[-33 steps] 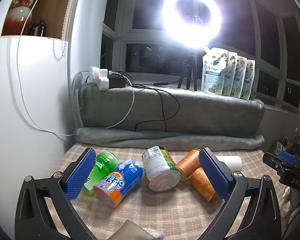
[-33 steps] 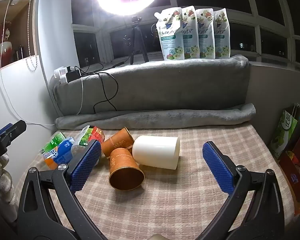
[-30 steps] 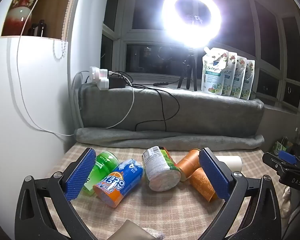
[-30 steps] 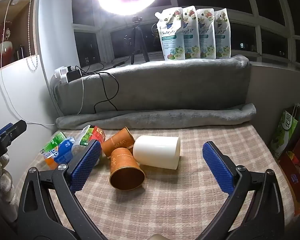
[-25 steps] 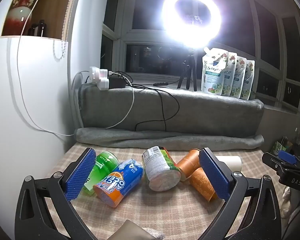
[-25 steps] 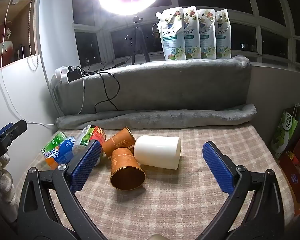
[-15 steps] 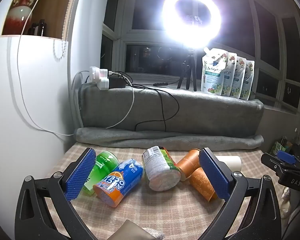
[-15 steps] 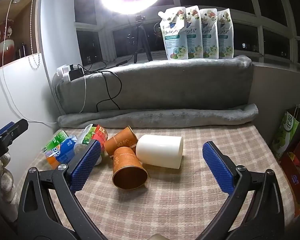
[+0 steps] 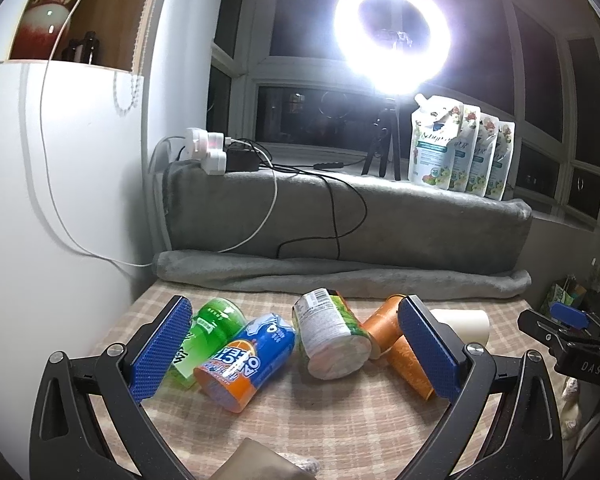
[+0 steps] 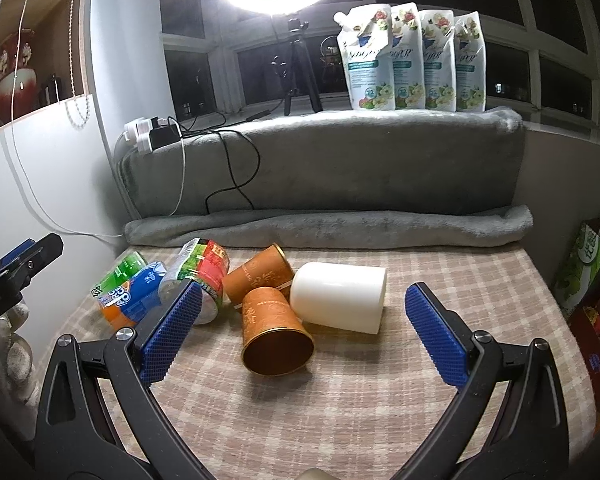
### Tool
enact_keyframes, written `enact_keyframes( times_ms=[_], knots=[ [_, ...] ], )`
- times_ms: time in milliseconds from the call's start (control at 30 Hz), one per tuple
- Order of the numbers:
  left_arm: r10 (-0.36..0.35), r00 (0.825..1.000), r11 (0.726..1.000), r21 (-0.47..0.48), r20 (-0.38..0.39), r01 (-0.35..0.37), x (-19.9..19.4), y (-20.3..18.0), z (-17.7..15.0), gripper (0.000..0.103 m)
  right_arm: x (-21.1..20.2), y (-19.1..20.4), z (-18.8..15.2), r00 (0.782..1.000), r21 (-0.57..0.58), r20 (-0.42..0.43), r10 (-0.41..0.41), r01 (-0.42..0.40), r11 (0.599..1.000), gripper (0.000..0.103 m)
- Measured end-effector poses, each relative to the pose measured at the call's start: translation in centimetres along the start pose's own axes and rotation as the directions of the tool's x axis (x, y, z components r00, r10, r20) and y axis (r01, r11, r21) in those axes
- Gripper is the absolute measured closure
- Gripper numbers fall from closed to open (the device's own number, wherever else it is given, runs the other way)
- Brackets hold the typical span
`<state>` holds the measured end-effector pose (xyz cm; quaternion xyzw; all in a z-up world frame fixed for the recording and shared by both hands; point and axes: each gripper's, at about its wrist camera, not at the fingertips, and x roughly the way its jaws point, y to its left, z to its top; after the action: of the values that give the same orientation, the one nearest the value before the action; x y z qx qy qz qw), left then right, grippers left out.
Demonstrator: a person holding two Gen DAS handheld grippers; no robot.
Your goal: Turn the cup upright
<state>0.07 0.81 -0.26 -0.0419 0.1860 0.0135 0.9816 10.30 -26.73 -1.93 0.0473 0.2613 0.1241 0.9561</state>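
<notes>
Several cups lie on their sides on a checked tablecloth (image 10: 340, 412). A white cup (image 10: 340, 298) lies at the middle. An orange cup (image 10: 274, 332) lies with its open mouth toward me, and a second orange cup (image 10: 258, 276) lies behind it. Leftward lie a red-green cup (image 10: 204, 268), a blue-orange cup (image 9: 246, 358) and a green cup (image 9: 210, 328). My right gripper (image 10: 300, 324) is open and empty, just short of the front orange cup. My left gripper (image 9: 296, 348) is open and empty, in front of the blue-orange cup and a white-labelled cup (image 9: 332, 340).
A rolled grey blanket (image 10: 328, 228) and a grey padded ledge (image 10: 340, 160) close off the back. Cables and a power strip (image 9: 208, 152) hang at the back left. A white wall (image 9: 60, 220) stands at the left. Bags (image 10: 588, 264) stand at the right edge.
My right gripper has moved a little forward and left toward the cups, which now look larger and lower. My left gripper has stayed almost still.
</notes>
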Motion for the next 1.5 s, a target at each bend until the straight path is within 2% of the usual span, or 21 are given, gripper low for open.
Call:
enact_keyframes(
  times_ms=[300, 367, 500, 600, 733, 933, 1000, 1300, 1400, 1500],
  knots=[
    [0.032, 0.999, 0.999, -0.014, -0.030, -0.032, -0.1, 2.4, -1.2, 0.001, 2.4, 2.6, 0.2, 0.993, -0.001, -0.060, 0.104, -0.104, 0.995, 0.000],
    [0.048, 0.998, 0.999, -0.024, -0.043, -0.049, -0.2, 3.1, -1.5, 0.001, 3.2, 3.3, 0.3, 0.986, 0.014, -0.084, 0.144, -0.143, 0.990, 0.000],
    [0.085, 0.994, 0.996, -0.037, -0.063, -0.087, -0.5, 4.9, -2.3, 0.001, 5.2, 5.1, 0.4, 0.959, 0.060, -0.142, 0.244, -0.238, 0.969, 0.000],
    [0.116, 0.991, 0.992, -0.048, -0.071, -0.119, -0.8, 6.3, -2.9, 0.001, 7.3, 6.7, 0.1, 0.930, 0.102, -0.197, 0.310, -0.295, 0.950, 0.004],
    [0.152, 0.985, 0.985, -0.069, -0.081, -0.157, -1.3, 8.2, -3.8, 0.001, 10.7, 8.7, -1.1, 0.875, 0.207, -0.283, 0.392, -0.344, 0.916, 0.010],
    [0.182, 0.979, 0.976, -0.105, -0.095, -0.192, -1.7, 10.4, -4.6, 0.001, 15.5, 11.5, -3.5, 0.782, 0.389, -0.376, 0.497, -0.354, 0.851, 0.017],
    [0.185, 0.978, 0.974, -0.113, -0.097, -0.196, -1.7, 10.9, -4.8, 0.001, 16.4, 12.2, -4.0, 0.760, 0.439, -0.387, 0.521, -0.345, 0.830, 0.018],
    [0.189, 0.976, 0.970, -0.133, -0.105, -0.202, -2.1, 12.7, -5.3, 0.001, 19.4, 15.5, -4.4, 0.727, 0.537, -0.403, 0.556, -0.304, 0.787, 0.020],
    [0.193, 0.976, 0.969, -0.140, -0.101, -0.206, -2.2, 13.0, -5.4, 0.001, 20.3, 16.2, -4.5, 0.728, 0.556, -0.408, 0.551, -0.281, 0.782, 0.021],
    [0.193, 0.976, 0.968, -0.144, -0.100, -0.206, -2.3, 13.3, -5.5, 0.001, 21.1, 16.5, -4.4, 0.738, 0.571, -0.410, 0.536, -0.250, 0.782, 0.021]
  ],
)
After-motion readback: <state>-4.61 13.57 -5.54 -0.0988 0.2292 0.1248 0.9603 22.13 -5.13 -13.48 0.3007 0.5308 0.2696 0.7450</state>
